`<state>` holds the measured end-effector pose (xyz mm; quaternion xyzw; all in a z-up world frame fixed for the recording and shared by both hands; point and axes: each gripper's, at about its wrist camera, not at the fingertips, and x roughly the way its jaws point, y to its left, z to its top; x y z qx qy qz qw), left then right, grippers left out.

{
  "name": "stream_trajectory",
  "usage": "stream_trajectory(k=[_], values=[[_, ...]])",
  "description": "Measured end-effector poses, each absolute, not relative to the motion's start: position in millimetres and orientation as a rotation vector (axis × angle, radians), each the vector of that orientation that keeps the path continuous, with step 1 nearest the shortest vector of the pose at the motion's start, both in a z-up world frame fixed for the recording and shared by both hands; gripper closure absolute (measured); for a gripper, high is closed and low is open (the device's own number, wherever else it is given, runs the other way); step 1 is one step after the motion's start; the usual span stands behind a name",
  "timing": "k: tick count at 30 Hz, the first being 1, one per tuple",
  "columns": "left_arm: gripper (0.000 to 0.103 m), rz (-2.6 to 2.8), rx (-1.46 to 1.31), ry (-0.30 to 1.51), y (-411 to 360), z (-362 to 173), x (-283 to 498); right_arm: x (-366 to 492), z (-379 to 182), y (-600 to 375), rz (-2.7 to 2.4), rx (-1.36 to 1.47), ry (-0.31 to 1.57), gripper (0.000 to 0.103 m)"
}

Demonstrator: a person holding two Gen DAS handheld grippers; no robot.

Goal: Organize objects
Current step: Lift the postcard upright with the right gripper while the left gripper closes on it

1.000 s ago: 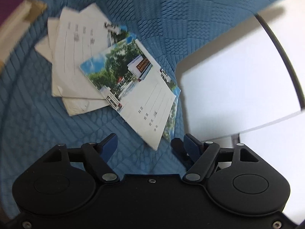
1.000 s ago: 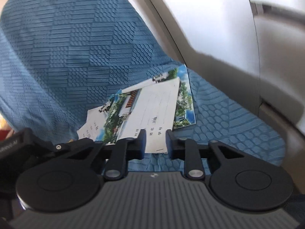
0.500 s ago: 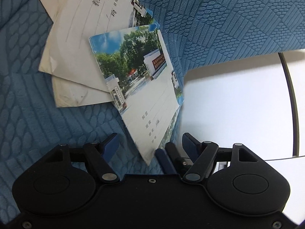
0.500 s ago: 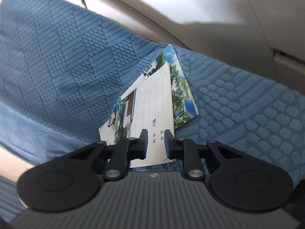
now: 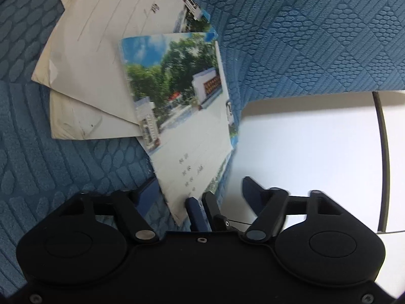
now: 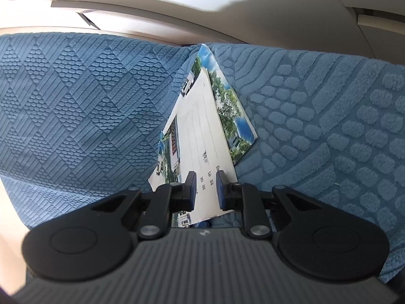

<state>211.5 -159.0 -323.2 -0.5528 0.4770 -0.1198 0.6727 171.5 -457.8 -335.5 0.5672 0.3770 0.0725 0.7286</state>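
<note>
Closer now, the left gripper [image 5: 200, 190] hangs with fingers spread around the photo booklet's [image 5: 182, 116] near corner. The right gripper [image 6: 206, 188] has its fingers pinched on that booklet's edge; beyond them, blurred papers [image 5: 101, 50] are cut off by the frame on the blue cloth [image 5: 316, 38].

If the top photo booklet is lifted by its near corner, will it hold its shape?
Probably droops: the booklet looks thin and lies flat. Its glossy-looking cover may slide off the white papers beneath. The right gripper straddles its edge.

Bright, even daylight, fisheye bending at the edges, and the photo booklet [image 5: 174, 93] looks slightly smeared, probably by motion blur.
</note>
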Motion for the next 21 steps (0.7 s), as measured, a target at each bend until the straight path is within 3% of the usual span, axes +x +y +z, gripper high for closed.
stream_trajectory(k=[3, 12, 14, 17, 21], values=[[0.070, -0.211, -1.219, 1.077, -155, -326, 208, 171, -336, -459, 0.153, 1.253, 0.824, 0.086], [0.074, -0.152, -1.211, 1.024, -155, -327, 202, 165, -333, -467, 0.121, 1.247, 0.780, 0.083], [0.079, -0.143, -1.199, 1.026, -158, -326, 205, 164, -333, -469, 0.113, 1.243, 0.771, 0.083], [0.095, -0.108, -1.167, 1.045, -162, -326, 206, 164, -332, -470, 0.114, 1.238, 0.760, 0.082], [0.100, -0.120, -1.147, 0.993, -161, -318, 199, 164, -333, -469, 0.147, 1.251, 0.755, 0.082]])
